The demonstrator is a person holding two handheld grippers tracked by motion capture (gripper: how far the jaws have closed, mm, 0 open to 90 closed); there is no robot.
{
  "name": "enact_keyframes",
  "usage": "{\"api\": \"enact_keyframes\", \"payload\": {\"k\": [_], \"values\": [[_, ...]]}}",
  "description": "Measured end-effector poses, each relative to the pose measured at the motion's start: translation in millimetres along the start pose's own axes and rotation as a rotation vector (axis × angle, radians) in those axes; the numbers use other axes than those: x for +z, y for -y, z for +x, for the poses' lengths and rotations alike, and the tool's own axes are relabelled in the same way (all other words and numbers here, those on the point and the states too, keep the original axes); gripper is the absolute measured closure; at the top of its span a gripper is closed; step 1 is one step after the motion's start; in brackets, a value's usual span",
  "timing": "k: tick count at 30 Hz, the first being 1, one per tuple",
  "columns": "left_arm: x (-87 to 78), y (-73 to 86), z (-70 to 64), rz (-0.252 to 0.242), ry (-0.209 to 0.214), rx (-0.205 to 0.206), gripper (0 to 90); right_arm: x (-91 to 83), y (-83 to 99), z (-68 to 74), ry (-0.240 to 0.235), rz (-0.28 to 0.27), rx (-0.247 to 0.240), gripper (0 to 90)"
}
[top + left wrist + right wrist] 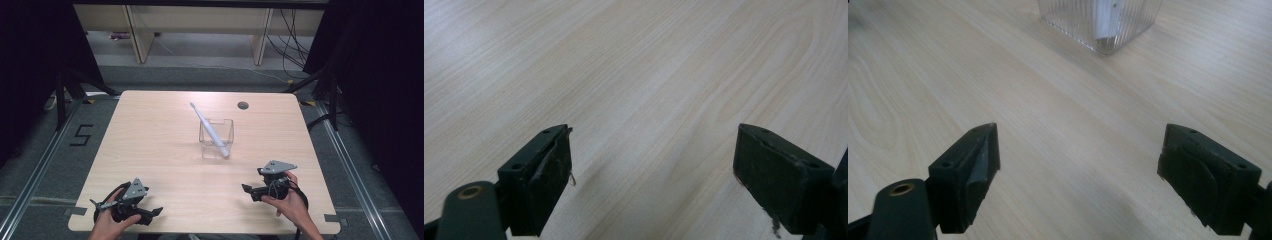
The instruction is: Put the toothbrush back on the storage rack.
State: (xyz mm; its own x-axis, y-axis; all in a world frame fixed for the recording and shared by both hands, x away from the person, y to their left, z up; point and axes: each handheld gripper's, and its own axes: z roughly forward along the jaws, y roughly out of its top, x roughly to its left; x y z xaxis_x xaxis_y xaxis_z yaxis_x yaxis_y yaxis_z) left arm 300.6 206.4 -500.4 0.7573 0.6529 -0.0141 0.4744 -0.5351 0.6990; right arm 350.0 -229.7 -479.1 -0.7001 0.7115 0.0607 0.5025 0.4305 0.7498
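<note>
Toothbrush leans in clear cup, well ahead of right gripper, so handle's easy to reach. Left gripper farther off; both w/ jaws apart, empty.

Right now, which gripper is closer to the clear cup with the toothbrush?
Right. The right gripper sits just below the clear cup; the left gripper is farther off, at the table's near-left.

left tool: jaws wide apart, nothing between, held low in left hand | right tool: jaws wide apart, nothing between, gripped by right hand
</note>
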Motion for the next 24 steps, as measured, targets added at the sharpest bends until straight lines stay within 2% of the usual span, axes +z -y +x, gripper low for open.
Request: {"api": "enact_keyframes", "payload": {"k": [3,6,7,8,9,10,12,15,16,17,18,20,21,22,24], "values": [[-0.3,-0.2,-0.1,-0.002,-0.001,-0.001,15.3,-3.1,3.6,0.0,0.011,-0.013,-0.008,17.0],[-0.5,0.0,0.0,-0.005,-0.001,-0.003,15.3,-5.2,8.8,2.9,0.005,-0.003,0.017,17.0],[-0.4,0.0,0.2,-0.006,-0.001,-0.005,15.4,-5.6,10.0,1.9,0.005,-0.001,-0.003,17.0],[0.0,0.1,-0.2,-0.008,-0.002,-0.01,15.4,-6.1,11.5,3.2,0.014,-0.003,0.01,17.0],[-0.3,0.1,0.0,-0.004,-0.002,-0.006,15.3,-6.8,12.3,2.3,0.009,0.0,-0.007,17.0],[-0.4,0.0,0.0,-0.002,-0.001,-0.001,15.3,-7.4,13.3,3.6,0.016,0.002,0.013,16.9],[-0.5,-0.4,0.1,-0.005,-0.002,0.0,15.3,-8.9,15.1,2.6,0.024,-0.001,-0.005,16.8],[-1.1,0.0,0.4,0.001,-0.003,0.002,15.3,-10.1,18.5,3.7,0.012,0.0,0.01,16.8],[-1.1,0.1,0.5,0.001,-0.003,0.002,15.3,-9.9,19.6,2.9,0.008,-0.004,-0.007,16.8],[-1.1,0.0,1.4,0.009,-0.009,0.009,15.3,-11.1,20.6,4.8,0.012,0.008,0.016,16.7],[-1.2,0.0,1.6,0.014,-0.01,0.012,15.4,-11.9,21.7,3.2,0.013,0.009,-0.006,16.7],[-0.2,0.3,-0.2,0.001,-0.006,-0.001,15.3,-13.6,23.8,3.7,0.024,0.013,0.001,16.6],[-0.5,-0.1,0.4,0.007,-0.009,0.006,15.4,-14.7,24.8,5.9,0.026,0.018,0.032,16.6],[-0.5,-0.4,0.6,0.006,-0.004,0.01,15.3,-15.6,25.7,3.8,0.036,0.005,0.002,16.6],[-0.2,0.0,-0.3,0.004,-0.009,0.002,15.4,-17.1,27.7,3.7,0.032,0.006,-0.002,16.5]]}}
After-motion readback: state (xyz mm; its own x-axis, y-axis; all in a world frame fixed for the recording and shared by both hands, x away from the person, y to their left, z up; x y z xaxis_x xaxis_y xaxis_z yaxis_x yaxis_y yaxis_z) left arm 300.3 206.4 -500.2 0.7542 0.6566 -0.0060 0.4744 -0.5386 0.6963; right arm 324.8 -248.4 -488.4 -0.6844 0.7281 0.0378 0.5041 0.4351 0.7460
